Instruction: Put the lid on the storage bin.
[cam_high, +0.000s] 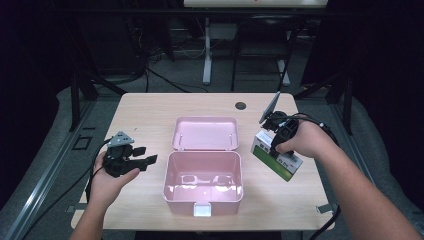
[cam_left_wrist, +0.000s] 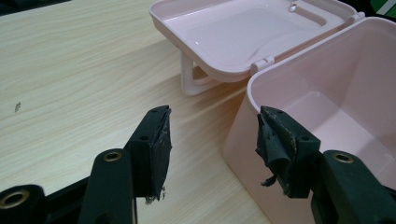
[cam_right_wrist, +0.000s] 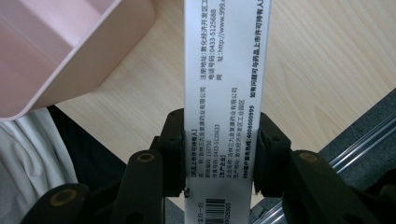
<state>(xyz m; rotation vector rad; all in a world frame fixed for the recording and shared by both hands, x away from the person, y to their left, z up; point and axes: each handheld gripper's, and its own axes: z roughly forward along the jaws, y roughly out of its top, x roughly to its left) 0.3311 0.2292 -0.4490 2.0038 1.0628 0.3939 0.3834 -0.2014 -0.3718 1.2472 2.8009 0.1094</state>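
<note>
While lifted, carton (cam_right_wrist: 224, 70) sits between right tongs (cam_right_wrist: 218, 149).

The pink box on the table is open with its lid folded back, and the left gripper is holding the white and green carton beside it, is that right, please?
Not quite: the right gripper, not the left, holds the white and green carton, as the high view shows. The pink box is indeed open with its lid folded back, and the left gripper is open with nothing between its jaws.
</note>
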